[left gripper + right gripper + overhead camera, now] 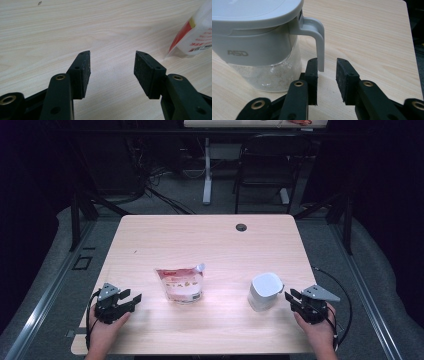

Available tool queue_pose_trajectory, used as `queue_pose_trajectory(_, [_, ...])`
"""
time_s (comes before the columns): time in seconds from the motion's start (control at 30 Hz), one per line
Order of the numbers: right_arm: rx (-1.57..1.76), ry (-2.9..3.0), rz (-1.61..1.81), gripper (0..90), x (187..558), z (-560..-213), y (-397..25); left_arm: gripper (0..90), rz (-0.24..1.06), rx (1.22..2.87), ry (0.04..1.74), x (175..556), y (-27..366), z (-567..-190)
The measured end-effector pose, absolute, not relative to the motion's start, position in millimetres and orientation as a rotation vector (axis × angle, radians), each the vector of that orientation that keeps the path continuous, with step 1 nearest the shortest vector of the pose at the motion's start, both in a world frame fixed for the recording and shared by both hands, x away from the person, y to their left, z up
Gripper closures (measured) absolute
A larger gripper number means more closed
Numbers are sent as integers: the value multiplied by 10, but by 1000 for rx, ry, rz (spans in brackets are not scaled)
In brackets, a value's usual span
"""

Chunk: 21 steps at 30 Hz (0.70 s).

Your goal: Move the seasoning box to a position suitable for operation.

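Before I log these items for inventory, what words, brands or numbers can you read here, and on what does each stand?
"ASD": raised grey letters on the grey band of the container, left of its handle.
Red and dark print on the white and red pouch: too blurred and cut off to read.
Print on the pouch front in the high view: too small to read.
The left gripper, the right gripper and the table: no text.

Surface: a light wood-grain table [210,240] with rounded corners, standing on a grey floor [165,202].
Far edge: a small dark round hole [241,227] set into the top.
Near middle: a red-and-white pouch [180,283] lying flat, its spout toward the far right.
Right of it, well apart: a grey lidded jug [264,291] standing upright, its glass base on the wood.
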State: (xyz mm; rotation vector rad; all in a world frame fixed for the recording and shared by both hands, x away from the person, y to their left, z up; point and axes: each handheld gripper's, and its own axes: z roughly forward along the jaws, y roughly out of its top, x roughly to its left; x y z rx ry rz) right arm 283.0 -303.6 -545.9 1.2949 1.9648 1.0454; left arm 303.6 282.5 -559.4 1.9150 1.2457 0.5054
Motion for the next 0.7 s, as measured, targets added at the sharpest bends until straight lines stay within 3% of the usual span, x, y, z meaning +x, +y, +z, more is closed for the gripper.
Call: queue_pose_trajectory(0.7, [1300,1995,1073,762,3052,-5524,-2911,473,500,1918,1260,3071,2824,-5619])
